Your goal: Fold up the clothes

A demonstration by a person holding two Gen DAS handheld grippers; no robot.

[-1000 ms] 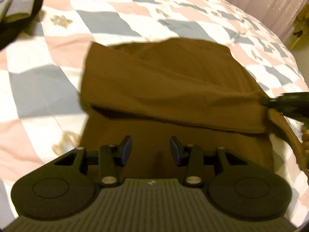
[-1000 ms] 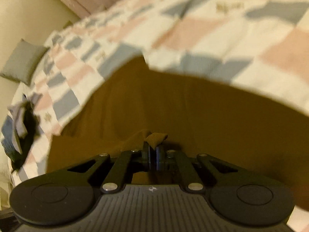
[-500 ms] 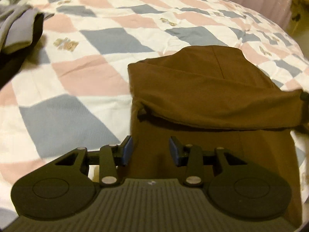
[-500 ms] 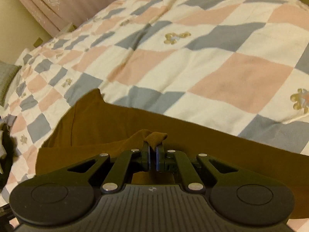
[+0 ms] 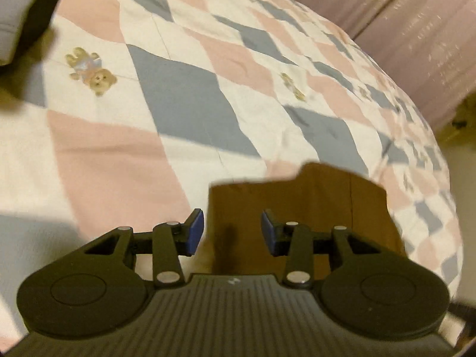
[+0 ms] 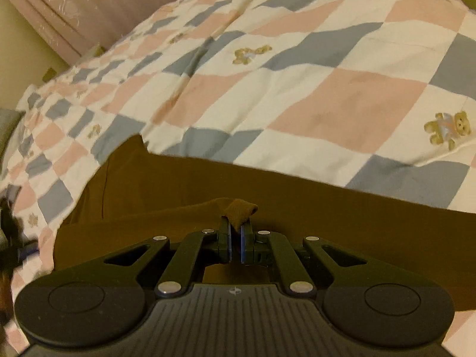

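**Two tongs, one brown garment on the quilt**

At the upper left of the left wrist view lies a grey and dark pile of clothes [image 5: 20,15] on the checked quilt [image 5: 184,95]. Lower centre, the left tongs [image 5: 232,232] stand wide apart with nothing between them, hovering over the near edge of the brown garment [image 5: 321,196]. In the right wrist view the brown garment [image 6: 297,202] spreads across the lower half of the frame on the quilt [image 6: 327,89], and the right tongs [image 6: 235,235] are clamped narrow on a bunched fold of it.
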